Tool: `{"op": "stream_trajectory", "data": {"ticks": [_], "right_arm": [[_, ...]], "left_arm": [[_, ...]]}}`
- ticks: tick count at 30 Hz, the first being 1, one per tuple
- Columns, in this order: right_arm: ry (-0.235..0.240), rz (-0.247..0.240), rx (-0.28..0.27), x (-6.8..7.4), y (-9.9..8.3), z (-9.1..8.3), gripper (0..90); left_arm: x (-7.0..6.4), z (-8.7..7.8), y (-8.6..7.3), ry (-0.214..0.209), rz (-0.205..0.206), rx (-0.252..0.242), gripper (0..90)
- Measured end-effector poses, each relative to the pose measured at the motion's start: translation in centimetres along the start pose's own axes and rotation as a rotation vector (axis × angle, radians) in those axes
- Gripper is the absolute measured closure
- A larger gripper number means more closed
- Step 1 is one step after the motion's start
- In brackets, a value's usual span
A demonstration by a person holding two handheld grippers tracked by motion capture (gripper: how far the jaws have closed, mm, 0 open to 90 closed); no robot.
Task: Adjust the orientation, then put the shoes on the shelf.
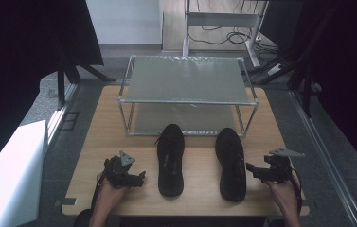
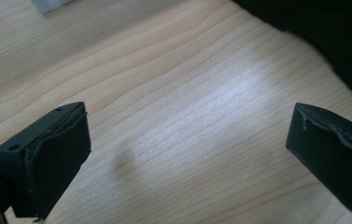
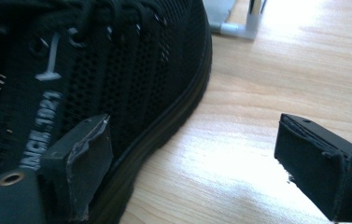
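The left gripper (image 1: 140,178) is held with its jaws spread wide over bare wood, nothing between them, and the left black mesh lace-up shoe (image 1: 170,158) is seen just beside it on the light wooden desk (image 1: 95,142), apart from the jaws. The right gripper (image 1: 251,169) is likewise spread wide and empty; in the right gripper view its one jaw is seen against the side of the right black mesh lace-up shoe (image 3: 94,70), though contact cannot be told, while the other jaw hangs over open wood. Both shoes are laid side by side, toes pointed away from the person, well apart from each other. Just beyond the toes a two-tier metal-framed rack with grey shelves (image 1: 188,80) is stood on the desk. Both hands are brought in from the near edge, each gripper turned inward toward its shoe and kept low over the desk.
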State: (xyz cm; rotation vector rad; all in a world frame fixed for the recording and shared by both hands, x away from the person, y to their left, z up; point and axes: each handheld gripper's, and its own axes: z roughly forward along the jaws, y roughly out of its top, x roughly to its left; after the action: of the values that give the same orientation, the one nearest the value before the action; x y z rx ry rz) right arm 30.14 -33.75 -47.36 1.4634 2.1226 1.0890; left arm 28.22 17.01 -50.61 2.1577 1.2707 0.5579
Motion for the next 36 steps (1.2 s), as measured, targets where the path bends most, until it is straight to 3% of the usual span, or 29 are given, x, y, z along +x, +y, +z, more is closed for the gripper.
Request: {"op": "stream_trajectory", "data": {"ticks": [6, 15, 23, 28, 32, 36], "right_arm": [[0.052, 0.016, -0.042, 0.6, 0.6, -0.8, 9.4], [0.091, 0.030, -0.039, 1.2, 0.7, -0.3, 6.4], [0.113, 0.021, -0.025, 2.0, 0.8, 0.4, 4.8], [0.118, 0.027, -0.018, 2.1, 1.0, 0.9, 4.3], [0.118, 0.031, -0.002, 2.3, 1.2, 1.6, 4.0], [0.112, 0.018, 0.017, 2.6, 1.3, 2.4, 5.8]], "left_arm": [[-0.3, -0.5, 0.4, -0.017, -0.021, -0.032, 1.4], [-1.0, -1.1, 1.7, -0.062, -0.066, -0.095, 2.9], [-2.2, -1.1, 4.2, -0.107, -0.113, -0.150, 3.5], [-3.5, -0.4, 5.6, -0.129, -0.090, -0.154, 3.6], [-3.9, 0.2, 6.4, -0.155, -0.108, -0.157, 2.5], [-4.8, 0.8, 7.2, -0.167, -0.071, -0.140, 3.3]]}}
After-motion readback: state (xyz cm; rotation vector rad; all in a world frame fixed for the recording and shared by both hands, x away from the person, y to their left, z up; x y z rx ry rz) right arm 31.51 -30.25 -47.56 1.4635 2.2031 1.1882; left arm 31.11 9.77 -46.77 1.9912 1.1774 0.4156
